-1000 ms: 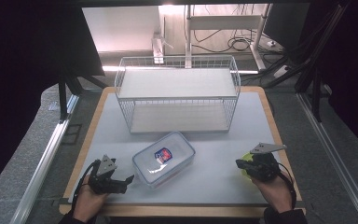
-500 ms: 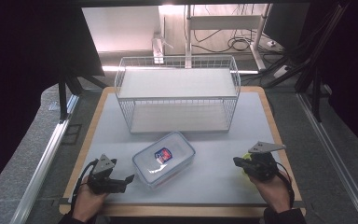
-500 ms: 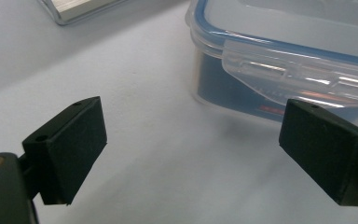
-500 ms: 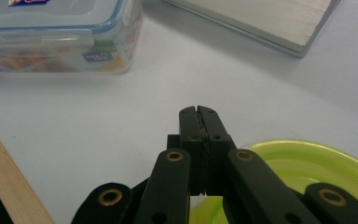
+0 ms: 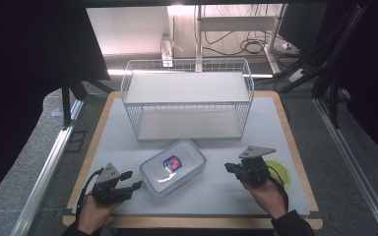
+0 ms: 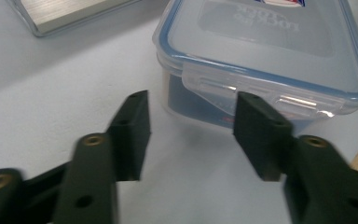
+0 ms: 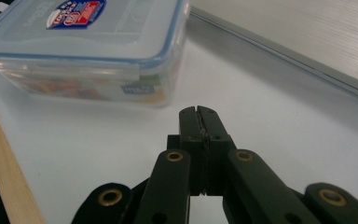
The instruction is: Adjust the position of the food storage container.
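Approaching the plastic box (image 5: 173, 167) from both sides: left gripper (image 6: 191, 126), jaws just closing but still apart, faces its latch; right gripper (image 7: 199, 116), clenched empty, must open before gripping.

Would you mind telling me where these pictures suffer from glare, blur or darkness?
High view: bright wash behind the wire basket, dark surroundings. Left gripper view: near fingers soft, glints on the container clasp. Right gripper view: shut fingers sharp, container's far end blurred.
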`<state>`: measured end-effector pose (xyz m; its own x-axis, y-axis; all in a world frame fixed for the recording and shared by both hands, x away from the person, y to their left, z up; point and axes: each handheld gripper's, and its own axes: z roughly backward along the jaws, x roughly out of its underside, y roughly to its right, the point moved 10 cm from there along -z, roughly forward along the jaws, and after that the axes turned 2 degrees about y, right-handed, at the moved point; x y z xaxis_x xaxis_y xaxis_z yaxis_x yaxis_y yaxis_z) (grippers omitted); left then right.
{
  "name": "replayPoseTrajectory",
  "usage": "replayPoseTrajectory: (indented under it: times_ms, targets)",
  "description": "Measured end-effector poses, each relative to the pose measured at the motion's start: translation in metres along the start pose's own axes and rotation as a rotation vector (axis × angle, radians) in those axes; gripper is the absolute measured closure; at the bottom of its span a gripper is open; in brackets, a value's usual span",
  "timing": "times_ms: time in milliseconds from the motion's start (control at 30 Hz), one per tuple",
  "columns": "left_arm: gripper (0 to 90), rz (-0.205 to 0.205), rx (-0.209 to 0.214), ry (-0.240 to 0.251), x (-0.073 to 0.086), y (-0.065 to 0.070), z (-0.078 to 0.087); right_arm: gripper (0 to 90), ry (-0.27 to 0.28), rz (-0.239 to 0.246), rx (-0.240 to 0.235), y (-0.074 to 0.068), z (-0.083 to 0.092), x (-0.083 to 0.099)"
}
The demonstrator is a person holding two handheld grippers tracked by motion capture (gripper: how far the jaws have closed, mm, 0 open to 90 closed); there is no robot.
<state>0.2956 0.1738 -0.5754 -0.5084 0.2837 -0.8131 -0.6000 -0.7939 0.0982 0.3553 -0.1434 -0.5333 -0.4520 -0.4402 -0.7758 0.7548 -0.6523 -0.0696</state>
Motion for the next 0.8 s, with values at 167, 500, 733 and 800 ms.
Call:
replayPoseTrajectory:
  times_ms: [167,500,733,800]
  targets:
    - [72.5,0.014,0.012,-0.002,-0.003,0.003,0.0,90.0,0.001,0.007,-0.018,-0.005,-0.018,-0.009]
    - [86.6,0.031,0.04,-0.018,-0.003,0.007,-0.003,89.6,0.003,0.004,0.008,-0.001,-0.05,-0.025]
    - [87.7,0.035,0.029,0.0,-0.007,0.004,-0.006,89.9,-0.034,-0.005,-0.005,0.006,-0.071,-0.026]
    - [88.6,0.026,0.021,0.001,-0.009,0.004,-0.008,89.9,-0.043,0.009,-0.022,0.003,-0.072,-0.025]
